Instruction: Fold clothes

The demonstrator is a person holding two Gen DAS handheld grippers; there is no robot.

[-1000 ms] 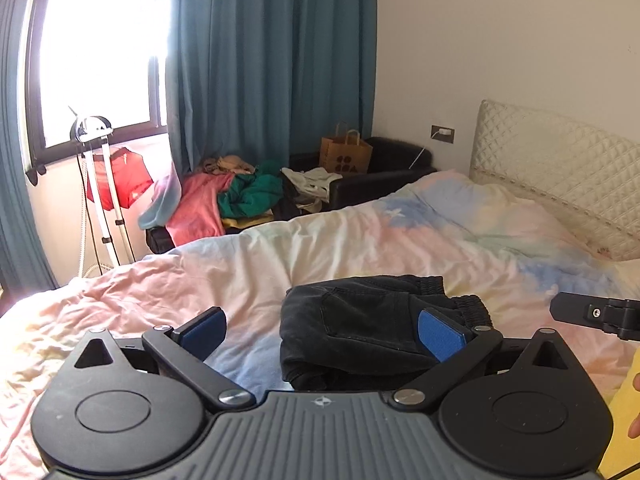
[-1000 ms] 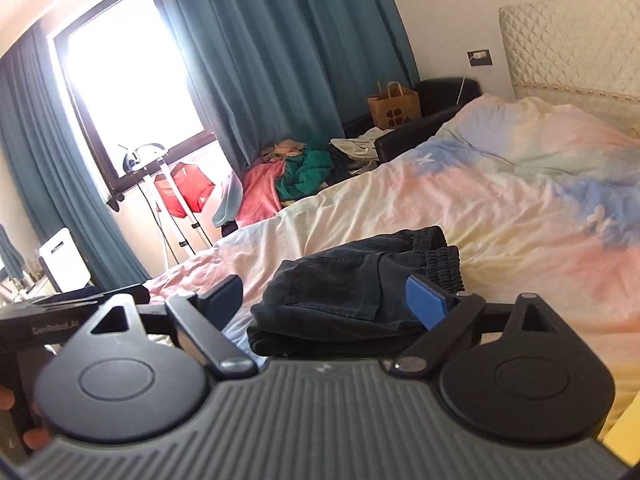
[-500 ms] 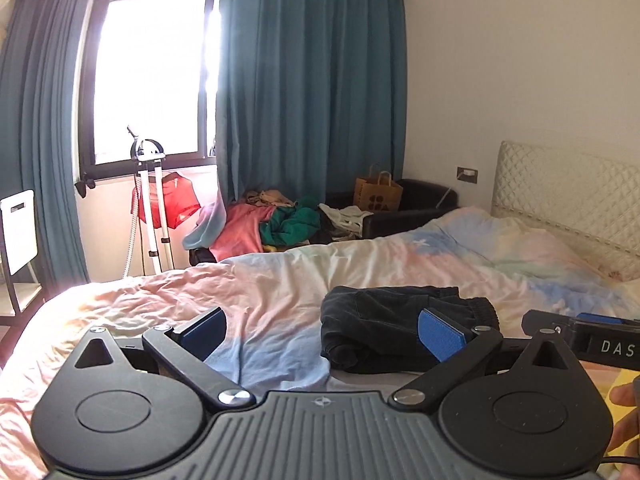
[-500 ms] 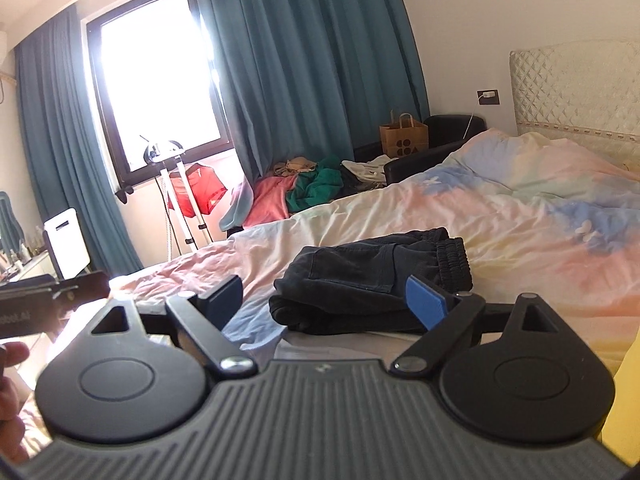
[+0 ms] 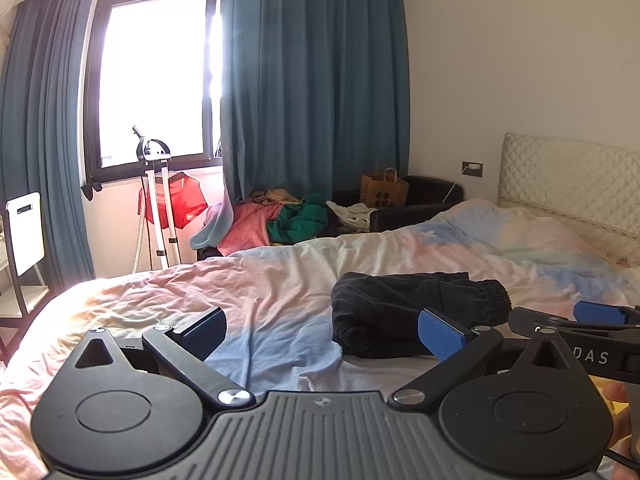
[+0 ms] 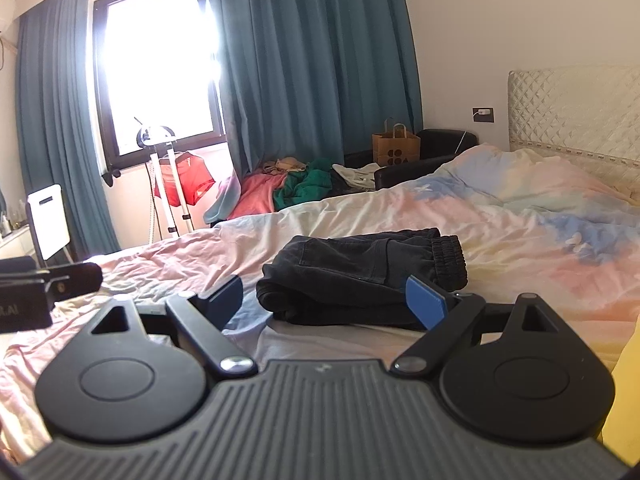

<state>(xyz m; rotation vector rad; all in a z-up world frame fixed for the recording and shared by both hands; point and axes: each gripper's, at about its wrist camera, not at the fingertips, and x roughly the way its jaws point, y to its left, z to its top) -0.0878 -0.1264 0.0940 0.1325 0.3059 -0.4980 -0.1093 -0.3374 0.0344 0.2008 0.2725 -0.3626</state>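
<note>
- Black pants (image 5: 416, 312) (image 6: 360, 276) are lying folded into a compact bundle on the bed (image 5: 280, 288) (image 6: 520, 248), elastic waistband facing the headboard side, nothing touching them.
- Left gripper (image 5: 322, 330) is hovering level above the duvet, pointing across the bed toward the window; jaws are spread wide, holding nothing; the pants are sitting ahead and toward its right finger.
- Right gripper (image 6: 324, 300) is hovering level too, jaws spread wide and empty, with the pants lying just ahead between its blue fingertips (image 6: 424, 300) in the view, not clamped.
- Each gripper is showing at the edge of the other's view: right one at the far right of the left wrist view (image 5: 580, 328), left one at the far left of the right wrist view.
- Duvet is pastel pink, blue and yellow, and is looking wrinkled.
- Quilted cream headboard (image 5: 568, 184) (image 6: 576, 112) is standing at the right.
- Pile of clothes (image 5: 280, 220) (image 6: 288, 188), pink and green, is sitting beyond the bed's far side.
- Brown paper bag (image 5: 384, 192) (image 6: 396, 146) is resting on a dark seat by the wall.
- Teal curtains (image 5: 312, 100) (image 6: 312, 60) are hanging beside a bright window (image 5: 156, 76) (image 6: 156, 52).
- White stand with a red garment (image 5: 172, 196) (image 6: 180, 184) is standing under the window.
</note>
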